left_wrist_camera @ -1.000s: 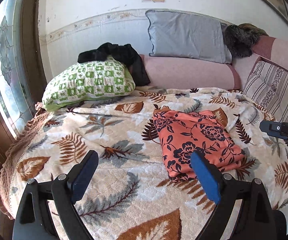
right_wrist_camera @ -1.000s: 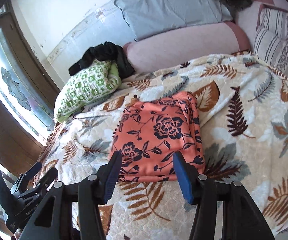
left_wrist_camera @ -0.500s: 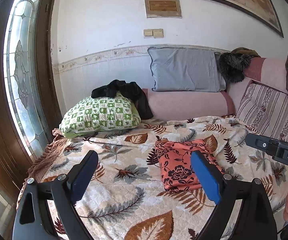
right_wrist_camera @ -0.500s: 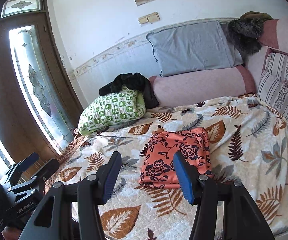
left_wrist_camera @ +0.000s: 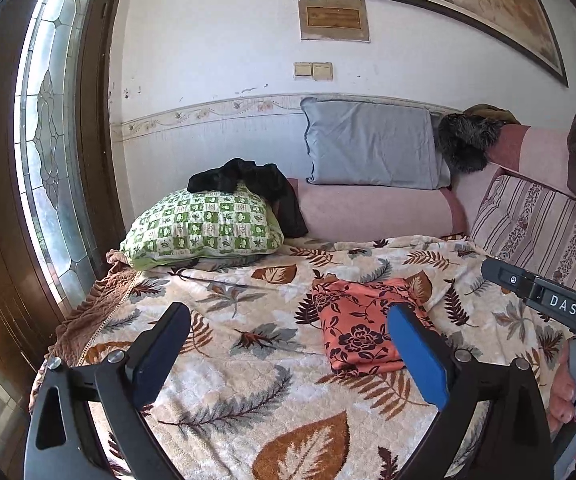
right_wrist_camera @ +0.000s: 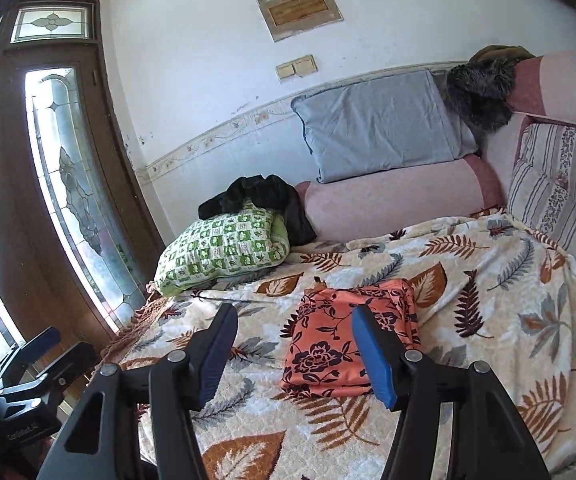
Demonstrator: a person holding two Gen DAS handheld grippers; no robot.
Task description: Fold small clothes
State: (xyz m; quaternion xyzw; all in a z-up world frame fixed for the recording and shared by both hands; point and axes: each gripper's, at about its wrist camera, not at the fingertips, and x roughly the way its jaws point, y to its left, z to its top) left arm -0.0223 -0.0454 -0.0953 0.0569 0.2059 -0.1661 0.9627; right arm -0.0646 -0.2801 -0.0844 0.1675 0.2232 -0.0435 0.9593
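Now | leaf-print blanket (right_wrist_camera: 500, 312) covers the bed | folded orange floral garment (right_wrist_camera: 344, 340) lies flat at its middle: light, soft, limp, best pinched at a corner or folded edge | left gripper (left_wrist_camera: 288, 354) spread, empty | right gripper (right_wrist_camera: 294, 350) opening, nothing between its jaws

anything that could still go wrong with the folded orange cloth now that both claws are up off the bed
The folded orange cloth lies loose on the plush leaf blanket, so a tug on the blanket could undo the fold. Both the left claw and right claw hang open just above it; a dip could snag an edge.
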